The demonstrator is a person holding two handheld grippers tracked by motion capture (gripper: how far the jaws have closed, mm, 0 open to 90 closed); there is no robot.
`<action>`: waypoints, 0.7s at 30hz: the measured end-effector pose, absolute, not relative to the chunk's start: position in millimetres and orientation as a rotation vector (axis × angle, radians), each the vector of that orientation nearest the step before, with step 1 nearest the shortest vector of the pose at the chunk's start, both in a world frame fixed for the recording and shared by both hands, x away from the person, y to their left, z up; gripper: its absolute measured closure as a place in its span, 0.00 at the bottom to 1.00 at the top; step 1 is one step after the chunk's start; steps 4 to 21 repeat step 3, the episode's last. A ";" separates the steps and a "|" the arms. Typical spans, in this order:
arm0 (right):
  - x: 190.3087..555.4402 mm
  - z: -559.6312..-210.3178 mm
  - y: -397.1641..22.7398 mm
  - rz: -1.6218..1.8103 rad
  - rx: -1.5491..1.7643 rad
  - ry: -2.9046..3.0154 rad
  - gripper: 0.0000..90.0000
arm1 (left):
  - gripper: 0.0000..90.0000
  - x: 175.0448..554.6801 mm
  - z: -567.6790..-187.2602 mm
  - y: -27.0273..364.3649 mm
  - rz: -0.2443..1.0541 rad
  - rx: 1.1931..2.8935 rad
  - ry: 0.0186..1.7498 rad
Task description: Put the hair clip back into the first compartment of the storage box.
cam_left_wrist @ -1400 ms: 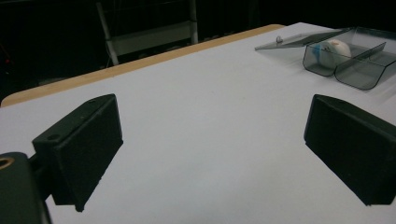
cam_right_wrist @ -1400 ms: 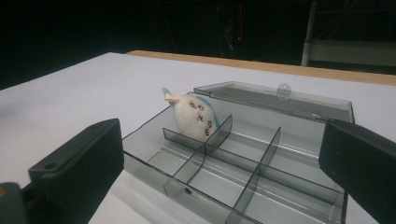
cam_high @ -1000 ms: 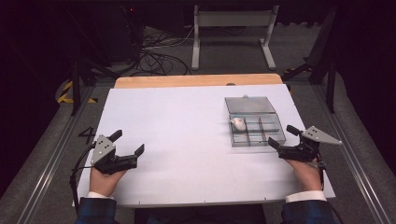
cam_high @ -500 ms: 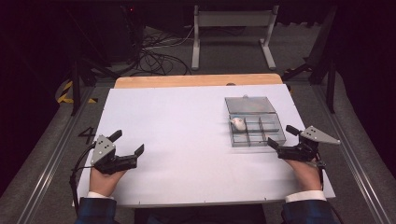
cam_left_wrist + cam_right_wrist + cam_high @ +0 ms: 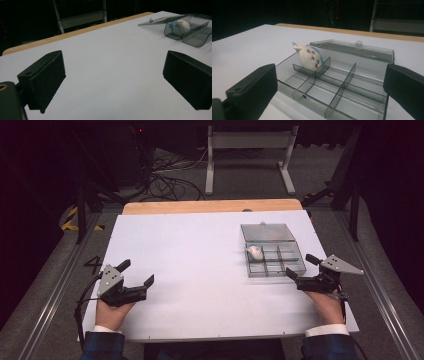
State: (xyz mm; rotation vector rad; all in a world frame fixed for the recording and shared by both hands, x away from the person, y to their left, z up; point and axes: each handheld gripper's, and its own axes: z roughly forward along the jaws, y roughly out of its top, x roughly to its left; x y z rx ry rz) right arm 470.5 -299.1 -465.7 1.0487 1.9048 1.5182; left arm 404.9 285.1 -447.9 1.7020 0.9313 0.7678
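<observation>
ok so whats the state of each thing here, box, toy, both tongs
compartment box: lid open, laid flat behind it
white toy: lying in a far corner compartment; other compartments look empty
left tongs: open, holding nothing
right tongs: open, holding nothing, beside the box

A white table (image 5: 200, 255) bears an open compartment box (image 5: 274, 256).

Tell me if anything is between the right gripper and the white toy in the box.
Only the box's own low dividers lie between the open right gripper and the toy, which sits in a far compartment.
</observation>
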 end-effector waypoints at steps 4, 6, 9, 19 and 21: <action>470.7 -465.8 -299.9 1.512 1.050 1.900 0.00 | 0.05 405.2 -448.3 284.9 0.765 1.701 0.934; 470.7 -465.8 -299.9 1.512 1.050 1.900 0.00 | 0.05 405.2 -448.3 284.9 0.765 1.701 0.934; 470.7 -465.8 -299.9 1.512 1.050 1.900 0.00 | 0.05 405.2 -448.3 284.9 0.765 1.701 0.934; 470.7 -465.8 -299.9 1.512 1.050 1.900 0.00 | 0.05 405.2 -448.3 284.9 0.765 1.701 0.934; 470.7 -465.8 -299.9 1.512 1.050 1.900 0.00 | 0.05 405.2 -448.3 284.9 0.765 1.701 0.934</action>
